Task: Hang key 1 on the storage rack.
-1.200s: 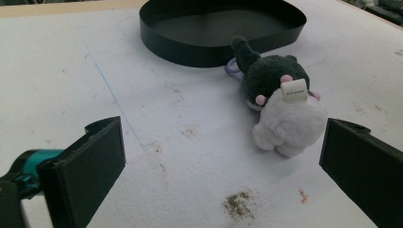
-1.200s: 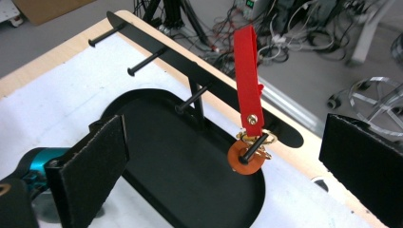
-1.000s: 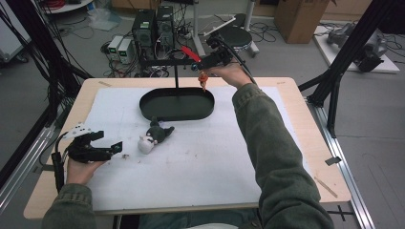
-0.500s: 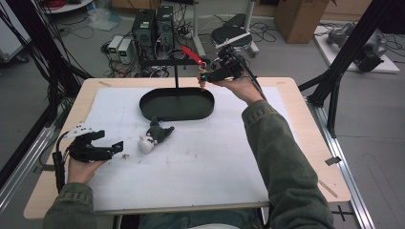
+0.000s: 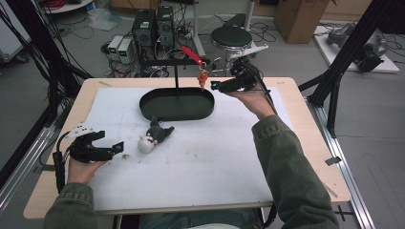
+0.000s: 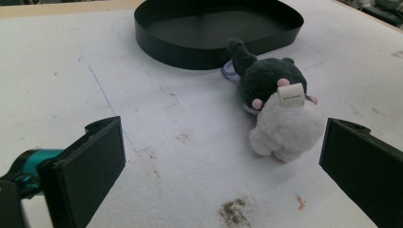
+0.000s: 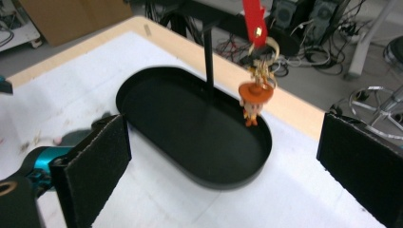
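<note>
Small orange-hatted figurine keychain (image 7: 253, 101) hanging from the red strap (image 7: 253, 14) above the black oval tray (image 7: 157, 102), dead ahead between the right gripper's (image 5: 216, 86) wide-open jaws; left gripper (image 5: 118, 145) likewise wide open.

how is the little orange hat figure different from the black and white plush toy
The small orange-hatted figure charm hangs in the air from a red strap on the black stand, above the black oval tray; the black and white plush toy lies on the white table cover beside that tray. The charm looks hard and smaller, the plush fluffy and larger. Neither is gripped: the right claw and left claw are both open.
</note>
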Tool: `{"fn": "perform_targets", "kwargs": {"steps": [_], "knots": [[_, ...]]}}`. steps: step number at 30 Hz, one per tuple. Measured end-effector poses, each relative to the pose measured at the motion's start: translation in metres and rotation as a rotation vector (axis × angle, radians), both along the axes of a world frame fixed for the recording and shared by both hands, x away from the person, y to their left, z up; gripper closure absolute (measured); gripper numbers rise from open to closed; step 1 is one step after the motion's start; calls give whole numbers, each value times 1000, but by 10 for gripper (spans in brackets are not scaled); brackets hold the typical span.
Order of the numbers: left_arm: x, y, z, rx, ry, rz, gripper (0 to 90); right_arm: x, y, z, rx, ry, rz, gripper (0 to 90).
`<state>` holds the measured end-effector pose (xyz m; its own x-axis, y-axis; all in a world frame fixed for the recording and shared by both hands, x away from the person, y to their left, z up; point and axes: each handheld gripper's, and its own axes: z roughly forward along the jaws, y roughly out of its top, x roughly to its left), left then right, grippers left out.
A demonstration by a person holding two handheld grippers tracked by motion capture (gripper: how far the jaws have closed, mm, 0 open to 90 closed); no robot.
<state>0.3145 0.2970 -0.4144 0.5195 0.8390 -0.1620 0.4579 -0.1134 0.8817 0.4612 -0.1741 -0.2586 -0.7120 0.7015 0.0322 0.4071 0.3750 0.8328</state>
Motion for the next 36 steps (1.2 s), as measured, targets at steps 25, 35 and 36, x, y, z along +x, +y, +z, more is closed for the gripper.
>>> {"fn": "perform_targets", "kwargs": {"steps": [25,35,36], "knots": [[-1,-2,0,5,4,-1,18,-39,-51,-49,-10,64,-16,30],[-1,-2,0,10,5,-2,18,-55,-67,-68,-45,77,-28,30],[-1,-2,0,13,5,-1,18,-56,-68,-70,-48,74,-29,30]]}}
